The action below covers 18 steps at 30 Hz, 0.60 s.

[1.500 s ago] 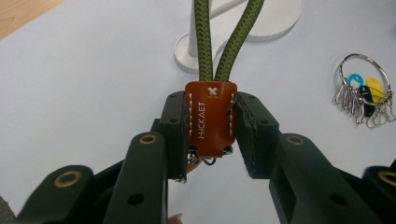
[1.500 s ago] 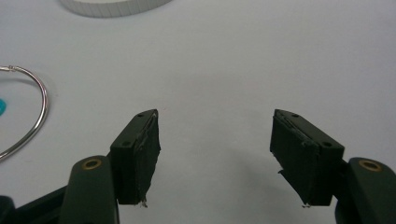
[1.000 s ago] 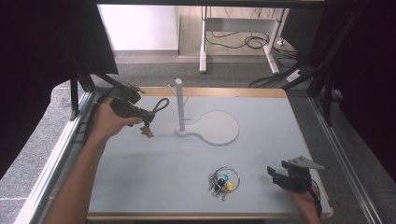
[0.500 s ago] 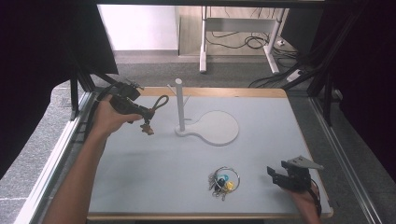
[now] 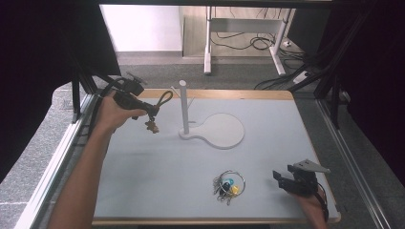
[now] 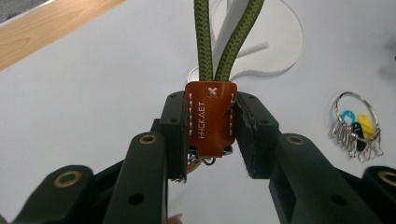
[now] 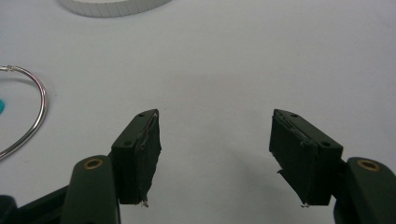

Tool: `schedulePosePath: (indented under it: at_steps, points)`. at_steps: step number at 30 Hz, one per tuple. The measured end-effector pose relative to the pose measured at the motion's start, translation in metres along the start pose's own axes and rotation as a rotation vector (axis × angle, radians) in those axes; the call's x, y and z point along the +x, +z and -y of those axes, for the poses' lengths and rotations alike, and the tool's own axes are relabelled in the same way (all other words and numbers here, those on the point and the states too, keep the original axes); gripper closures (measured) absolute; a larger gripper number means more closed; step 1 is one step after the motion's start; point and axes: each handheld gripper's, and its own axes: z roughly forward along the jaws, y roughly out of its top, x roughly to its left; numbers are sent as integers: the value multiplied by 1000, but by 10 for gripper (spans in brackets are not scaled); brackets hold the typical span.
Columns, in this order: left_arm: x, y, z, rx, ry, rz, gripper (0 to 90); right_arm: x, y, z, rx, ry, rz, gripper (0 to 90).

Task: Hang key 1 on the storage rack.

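- orange leather tab (image 6: 210,119) of a keychain sits clamped between the left gripper (image 6: 210,135) jaws, both pads pressing its sides.
- olive green rope loop (image 6: 223,42) rises out of the tab; in the high view the loop (image 5: 164,99) hangs off the left gripper (image 5: 138,102), held up over the table's far left part, small metal bits dangling under it.
- white stand (image 5: 212,129) with upright post (image 5: 183,107) just right of the loop, apart from it.
- key ring (image 5: 228,183) with blue and yellow tags lies flat on the grey table (image 5: 153,171), near front.
- right gripper (image 7: 215,140) jaws spread wide, nothing between; sits low at front right (image 5: 293,180), near the key ring, not touching.
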Motion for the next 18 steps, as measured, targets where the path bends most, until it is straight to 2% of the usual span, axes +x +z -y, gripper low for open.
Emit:
schedulePosePath:
  at_steps: [10, 18]
  points:
    - [9, 0, -11, -3, -26, -6, 664, 0, 0, 0, 2, -4, -2, 338]
    - [17, 4, -18, -18, -52, 18, 665, 3, -2, -2, -3, -15, 1, 338]
